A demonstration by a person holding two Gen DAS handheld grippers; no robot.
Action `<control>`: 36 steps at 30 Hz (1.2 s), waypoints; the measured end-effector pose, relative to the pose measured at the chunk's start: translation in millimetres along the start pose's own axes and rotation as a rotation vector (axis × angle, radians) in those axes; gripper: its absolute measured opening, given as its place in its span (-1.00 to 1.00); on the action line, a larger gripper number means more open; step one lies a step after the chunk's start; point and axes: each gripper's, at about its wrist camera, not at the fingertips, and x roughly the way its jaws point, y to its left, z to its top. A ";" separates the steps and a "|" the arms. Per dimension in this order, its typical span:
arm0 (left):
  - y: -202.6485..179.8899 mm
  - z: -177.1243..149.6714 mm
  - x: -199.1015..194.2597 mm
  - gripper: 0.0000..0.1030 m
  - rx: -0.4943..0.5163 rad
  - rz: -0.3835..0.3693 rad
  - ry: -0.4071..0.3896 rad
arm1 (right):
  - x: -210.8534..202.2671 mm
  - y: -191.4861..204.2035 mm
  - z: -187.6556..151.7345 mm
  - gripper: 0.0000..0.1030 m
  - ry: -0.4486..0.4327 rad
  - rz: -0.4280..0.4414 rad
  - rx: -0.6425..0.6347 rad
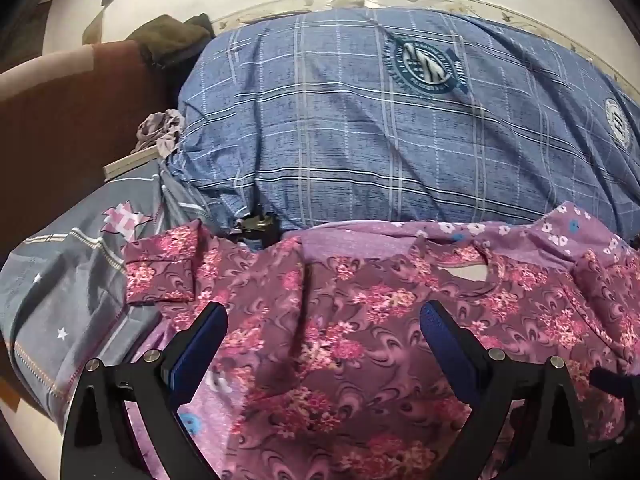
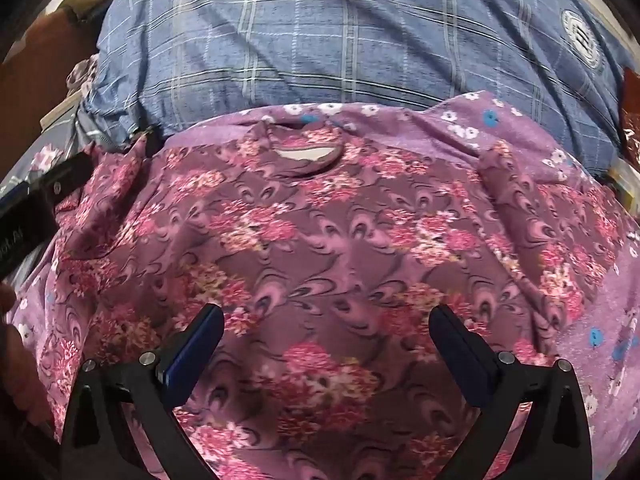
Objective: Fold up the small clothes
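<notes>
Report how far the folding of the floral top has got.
Done: the floral top lies spread front-up on the purple cloth, neckline toward the blue plaid bedding. In hand: nothing; the left gripper and right gripper hang open above it. Left: every fold; the sleeve lies out sideways.

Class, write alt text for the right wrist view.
A floral top lies spread flat, neckline away from the camera, on purple flowered cloth. The open right tool hovers above it; a blue checked pillow lies behind.
</notes>
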 end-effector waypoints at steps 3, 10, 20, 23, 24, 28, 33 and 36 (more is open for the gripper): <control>6.5 -0.2 0.2 0.90 -0.012 0.004 0.000 | 1.1 8.6 -0.9 0.99 0.001 0.003 -0.019; 10.2 -3.0 -2.3 0.90 -0.006 0.000 -0.006 | 4.0 13.9 0.3 0.98 -0.008 -0.002 -0.024; 6.6 -1.4 0.1 0.90 -0.019 -0.017 0.006 | -1.2 8.6 2.5 0.97 -0.040 -0.020 -0.022; -3.7 -0.9 5.4 0.90 0.016 -0.036 0.049 | -16.5 -15.5 11.1 0.97 -0.119 -0.029 0.031; -10.3 -1.4 9.1 0.90 0.041 -0.050 0.086 | -24.0 -28.1 15.4 0.97 -0.154 -0.041 0.058; -32.5 -3.4 18.8 0.90 0.175 -0.048 0.223 | -47.8 -110.2 33.4 0.98 -0.252 -0.127 0.232; -64.4 -9.4 14.8 0.90 0.186 -0.117 0.089 | -35.7 -258.5 30.7 0.93 -0.234 -0.184 0.565; -69.2 -10.9 9.7 0.90 0.159 -0.162 0.097 | -32.7 -334.5 14.0 0.61 -0.234 -0.187 0.721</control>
